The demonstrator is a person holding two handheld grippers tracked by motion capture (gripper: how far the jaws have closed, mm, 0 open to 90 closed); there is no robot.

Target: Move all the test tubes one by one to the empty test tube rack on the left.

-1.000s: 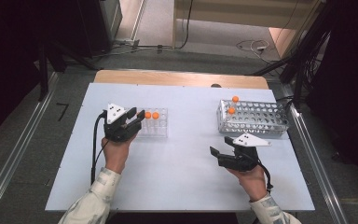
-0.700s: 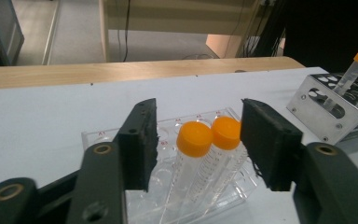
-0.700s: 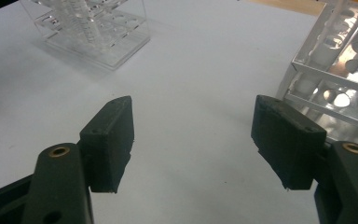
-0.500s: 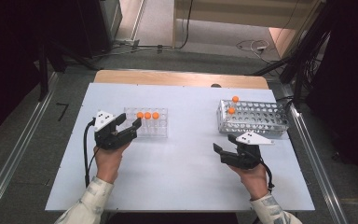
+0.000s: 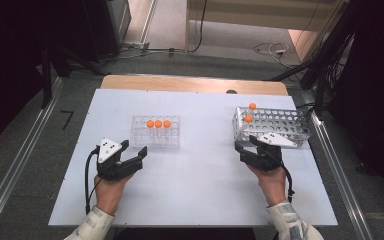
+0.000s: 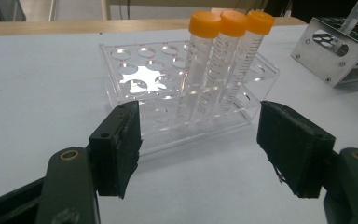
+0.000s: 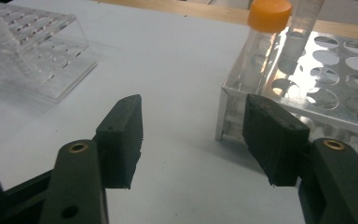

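The left gripper sits on the near left of the table, its jaws spread wide with nothing between them, pointed at the clear rack just ahead. Three orange-capped tubes stand upright side by side in that rack's back row, close together, and from the left gripper view they rise between the two open jaws but well beyond them. Over on the right, the right gripper is also wide open and holds nothing; it is right up against the near left corner of the metal rack. Two capped tubes stand at that rack's left end, one behind the other
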